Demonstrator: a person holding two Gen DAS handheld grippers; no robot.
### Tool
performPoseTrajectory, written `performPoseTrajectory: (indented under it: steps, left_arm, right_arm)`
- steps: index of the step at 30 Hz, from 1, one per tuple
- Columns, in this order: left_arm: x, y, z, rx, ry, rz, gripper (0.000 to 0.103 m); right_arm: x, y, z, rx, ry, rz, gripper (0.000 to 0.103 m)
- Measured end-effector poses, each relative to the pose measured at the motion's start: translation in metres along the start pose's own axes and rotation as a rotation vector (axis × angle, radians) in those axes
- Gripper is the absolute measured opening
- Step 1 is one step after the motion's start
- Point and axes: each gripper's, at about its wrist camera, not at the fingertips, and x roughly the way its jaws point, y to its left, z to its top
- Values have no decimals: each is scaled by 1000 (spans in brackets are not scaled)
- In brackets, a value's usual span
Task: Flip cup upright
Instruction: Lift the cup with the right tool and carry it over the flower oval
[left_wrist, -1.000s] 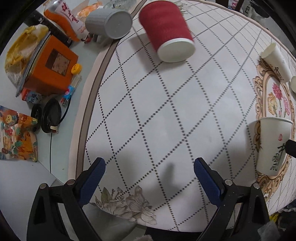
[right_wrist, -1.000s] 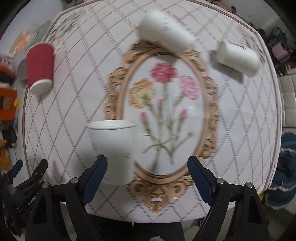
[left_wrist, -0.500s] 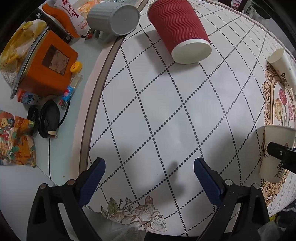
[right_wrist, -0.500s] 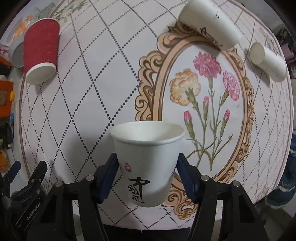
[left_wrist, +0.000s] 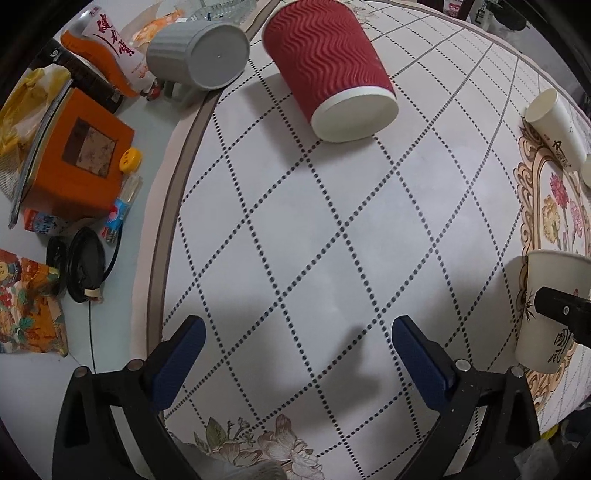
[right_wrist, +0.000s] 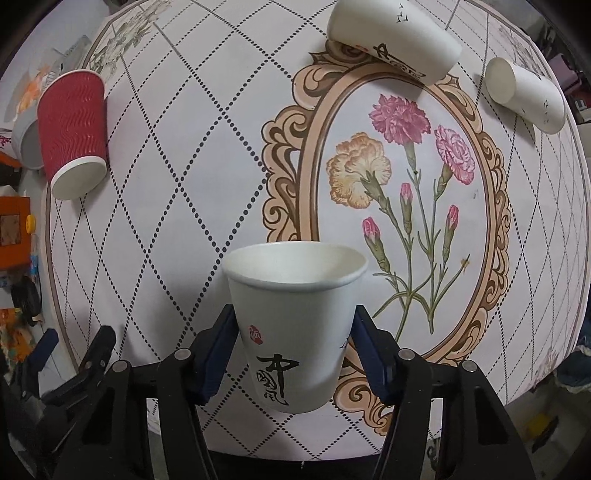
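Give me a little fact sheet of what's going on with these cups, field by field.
held cup: white paper cup, upright, mouth up
right hand-held gripper: closed on that cup's sides
left hand-held gripper: open, holding nothing, above the tablecloth
red cup: lying on its side
other white cups: two, and, both on their sides
grey mug: on its side, off the cloth
remaining: three paper cups not upright

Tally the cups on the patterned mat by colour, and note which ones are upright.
White paper cups: 3, one upright with the right claw shut on it, two lying on their sides.
Red ripple cup: 1, on its side.
Total: 4 cups on the mat.
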Motion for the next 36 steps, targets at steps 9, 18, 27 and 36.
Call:
performPoseTrajectory:
  steps: [9, 18, 27, 36]
  left_arm:
    - [11, 7, 31, -42, 55, -43, 103]
    - [30, 8, 55, -24, 69, 3, 103]
    - [30, -4, 45, 16, 52, 13, 103]
    - [11, -15, 24, 41, 27, 14, 103]
  right_arm:
    - [-59, -23, 16, 40, -249, 53, 63]
    - [-65, 0, 46, 10, -634, 30, 63]
    - [-38, 3, 11, -52, -713, -9, 63]
    - [-33, 0, -21, -95, -693, -27, 65]
